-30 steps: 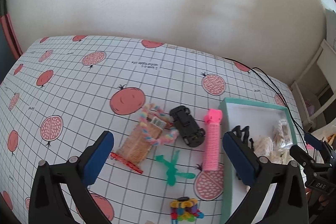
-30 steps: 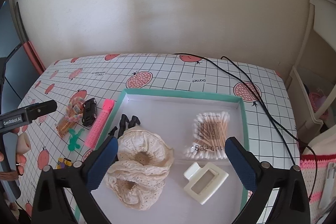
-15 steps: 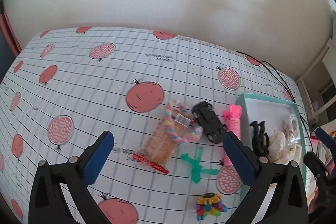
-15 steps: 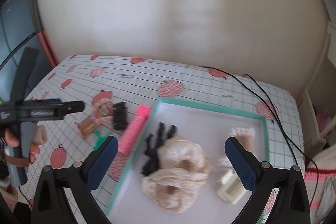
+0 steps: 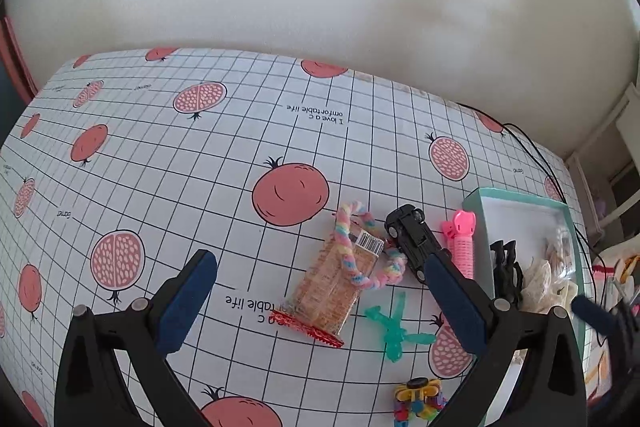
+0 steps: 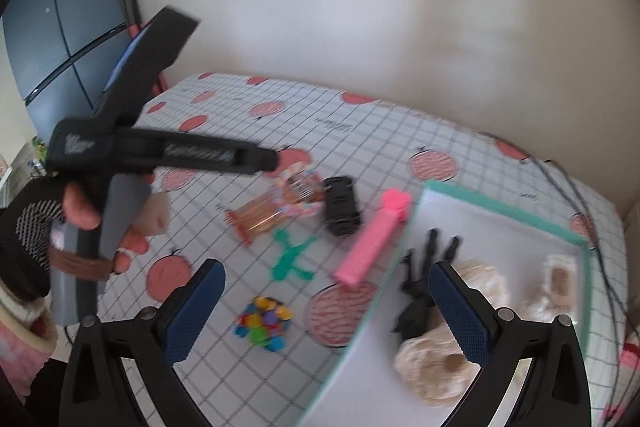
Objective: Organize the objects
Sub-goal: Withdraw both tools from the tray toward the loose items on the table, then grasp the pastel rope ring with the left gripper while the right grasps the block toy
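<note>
On the pomegranate tablecloth lie a snack packet [image 5: 326, 293] under a pastel rope ring [image 5: 352, 247], a black toy car [image 5: 412, 237], a pink hair roller [image 5: 462, 241], a green figure [image 5: 394, 327] and a multicoloured block toy [image 5: 418, 401]. My left gripper [image 5: 320, 303] hovers open above the packet. My right gripper [image 6: 326, 311] is open over the pink roller [image 6: 374, 237], green figure [image 6: 290, 255] and block toy [image 6: 264, 319]. The teal-rimmed tray [image 6: 500, 205] holds a black clip [image 6: 424, 279] and a cream lace scrunchie [image 6: 432, 367].
A black cable [image 6: 576, 195] runs along the table's right side. A dark refrigerator [image 6: 68, 27] stands at the far left. A hand [image 6: 80, 211] holds the left gripper's handle. White shelving [image 5: 624, 131] borders the table's right edge, and a wall lies behind.
Both grippers have swung left. The right view now covers the loose toys instead of the tray's middle. The left view has moved closer over the snack packet.
</note>
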A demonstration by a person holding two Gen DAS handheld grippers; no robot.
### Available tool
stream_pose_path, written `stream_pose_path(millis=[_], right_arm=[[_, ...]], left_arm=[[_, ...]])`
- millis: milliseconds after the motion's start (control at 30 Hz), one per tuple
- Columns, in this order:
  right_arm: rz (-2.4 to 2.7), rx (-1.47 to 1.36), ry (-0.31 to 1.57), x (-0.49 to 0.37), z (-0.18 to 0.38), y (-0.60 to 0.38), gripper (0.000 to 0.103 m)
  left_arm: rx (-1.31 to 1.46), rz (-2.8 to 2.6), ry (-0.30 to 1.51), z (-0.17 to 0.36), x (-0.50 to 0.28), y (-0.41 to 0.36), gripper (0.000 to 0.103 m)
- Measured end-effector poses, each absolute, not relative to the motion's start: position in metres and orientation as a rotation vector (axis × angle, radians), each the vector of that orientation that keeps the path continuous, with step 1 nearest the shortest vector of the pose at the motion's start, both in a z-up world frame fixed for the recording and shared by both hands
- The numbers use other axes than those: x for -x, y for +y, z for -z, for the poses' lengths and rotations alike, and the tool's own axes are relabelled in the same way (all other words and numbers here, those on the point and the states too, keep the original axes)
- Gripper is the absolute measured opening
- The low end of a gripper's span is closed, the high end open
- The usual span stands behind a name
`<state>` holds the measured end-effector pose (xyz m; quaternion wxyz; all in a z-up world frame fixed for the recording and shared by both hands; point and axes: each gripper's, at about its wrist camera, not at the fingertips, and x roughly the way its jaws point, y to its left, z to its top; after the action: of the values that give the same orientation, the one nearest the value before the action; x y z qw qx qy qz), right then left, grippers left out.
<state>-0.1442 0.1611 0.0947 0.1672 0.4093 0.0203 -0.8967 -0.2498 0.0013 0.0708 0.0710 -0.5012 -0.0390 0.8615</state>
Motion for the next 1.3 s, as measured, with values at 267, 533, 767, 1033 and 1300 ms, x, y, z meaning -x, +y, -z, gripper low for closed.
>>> stream_pose_path(millis=[267, 533, 767, 1033, 1300], right_arm=[[2.444, -1.247, 0.049, 0.14, -0.058, 0.137, 0.103], [2.428, -1.259, 0.07, 0.138, -0.041, 0.126, 0.1], [2.413, -1.268, 0.117, 0.14, -0.034, 0.119, 0.086], [2.368, -1.313, 0.098, 0.142, -0.023, 0.118, 0.073], [2.354, -1.337, 0.097, 0.143, -0.016, 0.118, 0.061]], left_arm=[[1.574, -2.511, -0.206, -0.056, 0.262, -0.011, 0.103], [1.574, -2.533, -0.188, -0.049, 0.266, -0.014, 0.103], [1.548, -2.531, -0.212, -0.048, 0.269, -0.012, 0.102], [1.536, -2.502, -0.254, -0.042, 0.271, -0.007, 0.087], [1.532, -2.476, -0.26, -0.036, 0.273, 0.001, 0.066]])
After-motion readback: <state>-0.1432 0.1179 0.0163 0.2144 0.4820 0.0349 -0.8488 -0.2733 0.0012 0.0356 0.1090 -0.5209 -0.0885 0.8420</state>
